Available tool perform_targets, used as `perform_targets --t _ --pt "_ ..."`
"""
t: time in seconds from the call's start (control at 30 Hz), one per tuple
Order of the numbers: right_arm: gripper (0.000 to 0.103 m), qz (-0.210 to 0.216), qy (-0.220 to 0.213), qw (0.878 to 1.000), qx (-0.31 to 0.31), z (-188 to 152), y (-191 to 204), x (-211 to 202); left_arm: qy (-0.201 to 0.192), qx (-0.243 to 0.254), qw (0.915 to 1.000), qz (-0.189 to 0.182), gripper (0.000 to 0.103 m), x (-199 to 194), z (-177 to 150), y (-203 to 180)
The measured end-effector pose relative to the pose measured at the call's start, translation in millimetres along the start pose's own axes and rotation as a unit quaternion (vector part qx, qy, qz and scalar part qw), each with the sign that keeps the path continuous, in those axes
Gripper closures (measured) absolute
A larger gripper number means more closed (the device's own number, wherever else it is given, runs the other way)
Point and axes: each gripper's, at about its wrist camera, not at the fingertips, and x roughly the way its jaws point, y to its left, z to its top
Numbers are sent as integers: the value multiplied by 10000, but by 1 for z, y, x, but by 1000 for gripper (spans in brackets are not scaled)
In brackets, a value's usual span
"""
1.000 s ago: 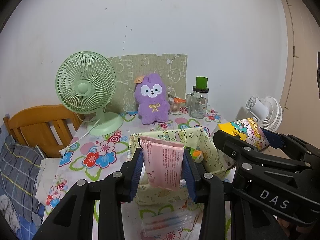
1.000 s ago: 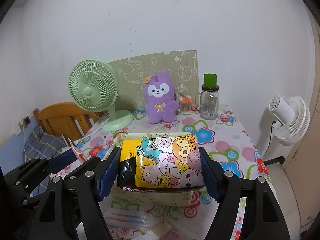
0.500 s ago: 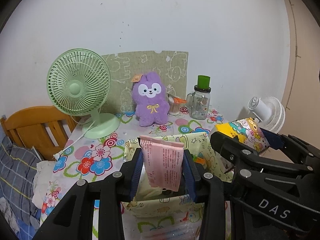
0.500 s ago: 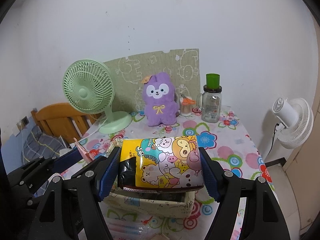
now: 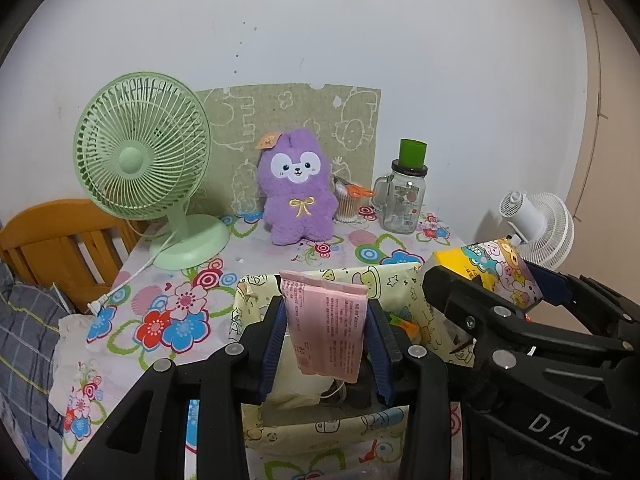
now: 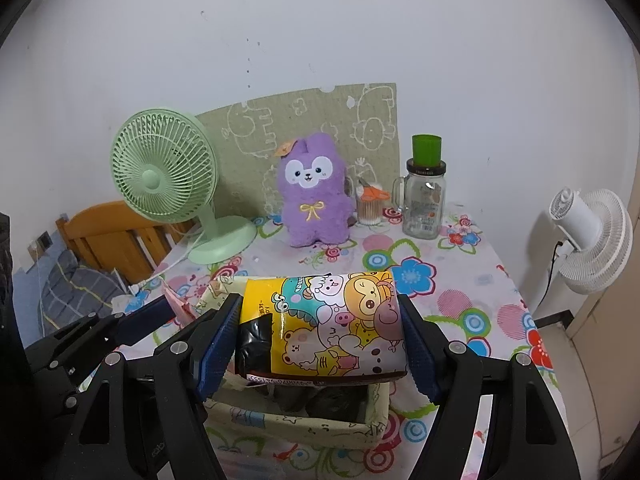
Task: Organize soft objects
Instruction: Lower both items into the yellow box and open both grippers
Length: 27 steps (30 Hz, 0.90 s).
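Both soft packs are in the air above the fabric storage box (image 5: 256, 420), so the step in hand looks like the drop-off: carried goods brought over the container, not yet let go. The left hand-held gripper (image 5: 325, 340) has its blue pads pressed narrowly on a thin pink packet (image 5: 326, 328), which hangs upright between them with its lower edge dangling over the box's open interior. The right hand-held gripper (image 6: 320, 336) stands much wider, clamped across a plump cartoon-printed tissue pack (image 6: 332, 328) that lies crosswise between its pads, directly over the near part of the same box (image 6: 288, 420). In the left view the tissue pack (image 5: 496, 268) shows off to the right, beside and a little above the box's far rim. The box sits on the flowered worktop (image 5: 168, 312) and already holds some dark and pale items, though what they are I cannot tell. Further back stand a purple plush rabbit (image 5: 298, 196), a green desk fan (image 5: 142, 160) and a glass mug jar (image 5: 402, 200), all well apart from the work. Next, I judge, each pack needs lowering inside the box walls before its jaws part; the limp pink packet may catch or fold on the rim, and the bulky pack needs free space beneath it.
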Motion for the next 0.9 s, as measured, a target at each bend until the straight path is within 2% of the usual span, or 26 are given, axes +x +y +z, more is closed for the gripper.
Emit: perform_targets --t 0.03,0.07,0.1,0.13,0.17,0.3,0.47,0.63,0.9 --pt "26 6 27 10000 2 0 0 3 -2 -3 10000 -12 62 2 -1 0" --pt "26 17 60 10000 -8 -1 0 6 43 34 10000 -39 57 5 -2 0" --pt "26 22 90 10000 -14 -2 1 9 82 49 9999 -41 48 7 -3 0" --pt "26 33 123 9999 -15 -2 1 12 106 49 9999 -36 27 9 -4 0" --pt "26 66 140 9999 -22 -3 2 14 148 56 9999 -30 19 12 -5 1" --pt "26 118 249 9996 -48 -4 6 29 223 75 9997 30 18 17 -11 7" --pt "23 70 410 9991 -50 -9 10 45 323 4 9995 67 8 23 -16 14" --pt "7 78 450 9990 7 -10 6 50 409 -38 9992 -38 4 30 -18 14" --pt "6 56 464 9989 59 -11 1 38 466 58 9989 23 3 28 -21 5"
